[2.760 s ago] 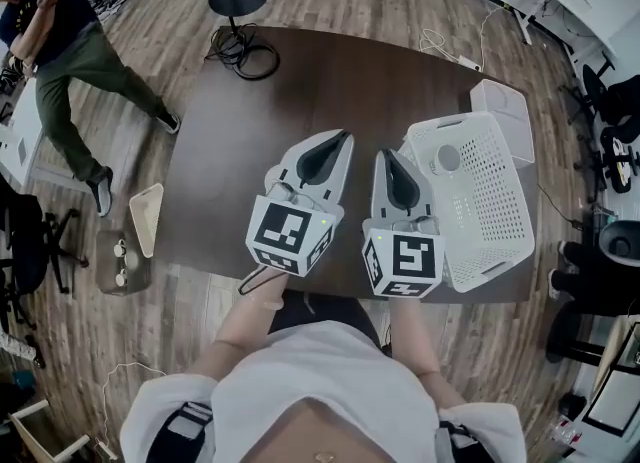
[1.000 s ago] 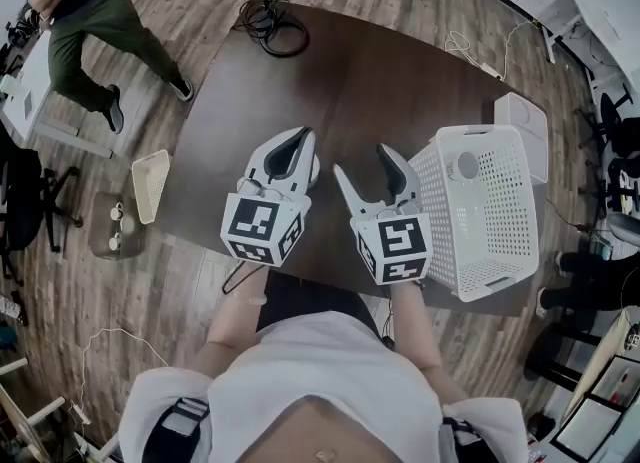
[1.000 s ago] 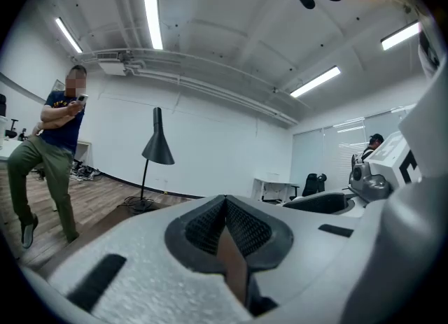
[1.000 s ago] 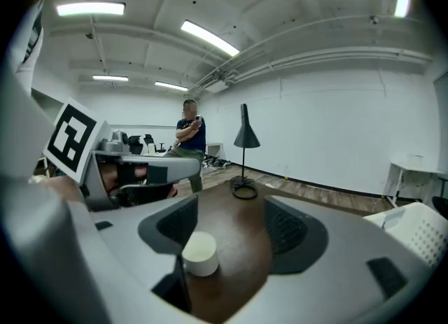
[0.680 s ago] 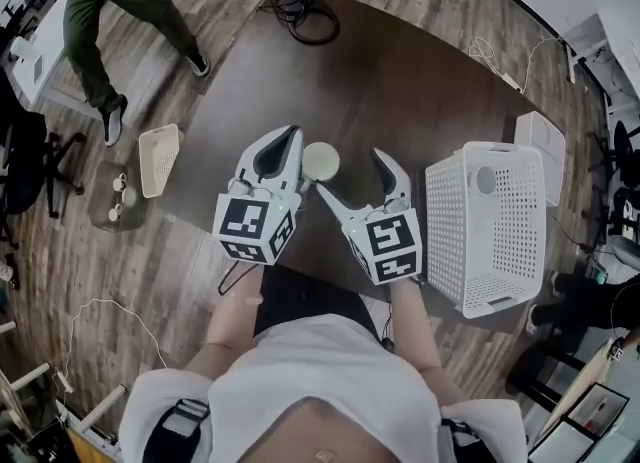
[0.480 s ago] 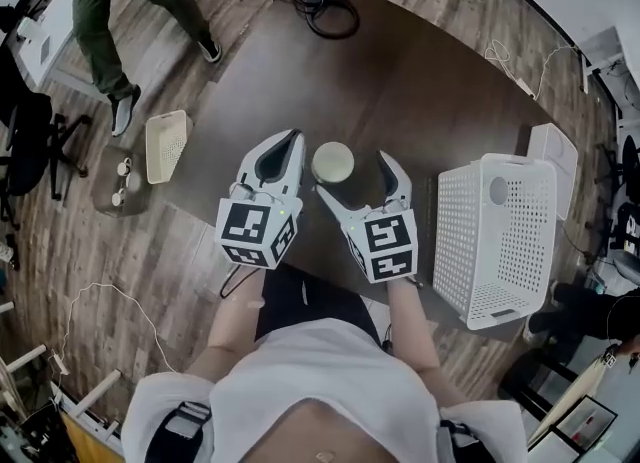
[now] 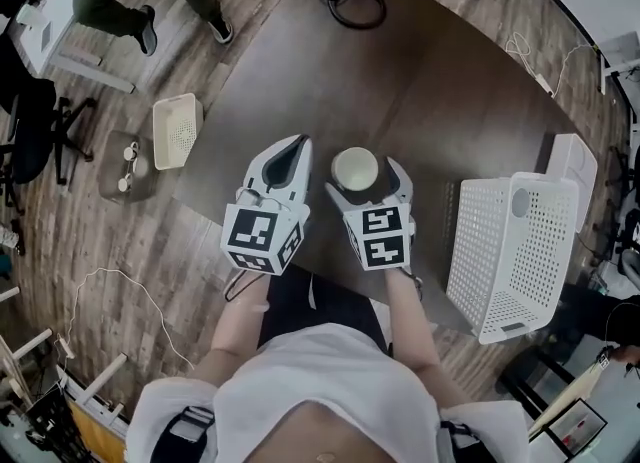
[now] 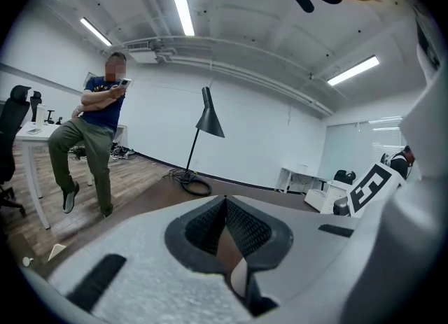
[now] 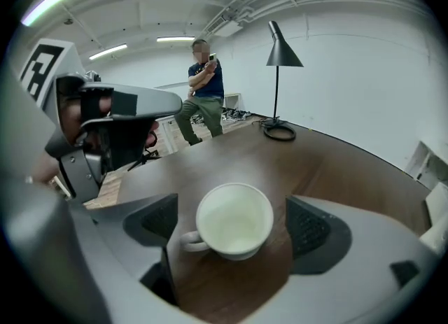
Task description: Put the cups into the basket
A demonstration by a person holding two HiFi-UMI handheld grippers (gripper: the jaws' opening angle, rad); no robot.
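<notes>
**One cup between wide-open tongs**

Straddling a white cup (image 9: 234, 219) with the right gripper (image 7: 362, 183), tilted downward over the near part of the dark table (image 7: 440, 81). Just been opening those jaws, now spread as wide as can be, with a ribbed pad standing clear of the cup wall on either side. Pressing on nothing, gripping nothing. Standing upright on the tabletop, mouth up and empty inside, with the handle (image 9: 187, 241) turned toward the left-hand jaw in the right gripper view and close beside it; cannot tell whether touching there.

Closed tight on the left gripper (image 7: 296, 147): pads (image 8: 248, 228) brought together along their length, with nothing caught between. Hovering just left of the cup in the head view, roughly level, alongside the other tool but apart from it.

Off to the right on the same table, well apart from the cup, a white perforated basket (image 7: 480, 241). Beyond the far table edge, a black floor lamp (image 9: 278, 71) and, near it, a standing person (image 9: 203, 92).
</notes>
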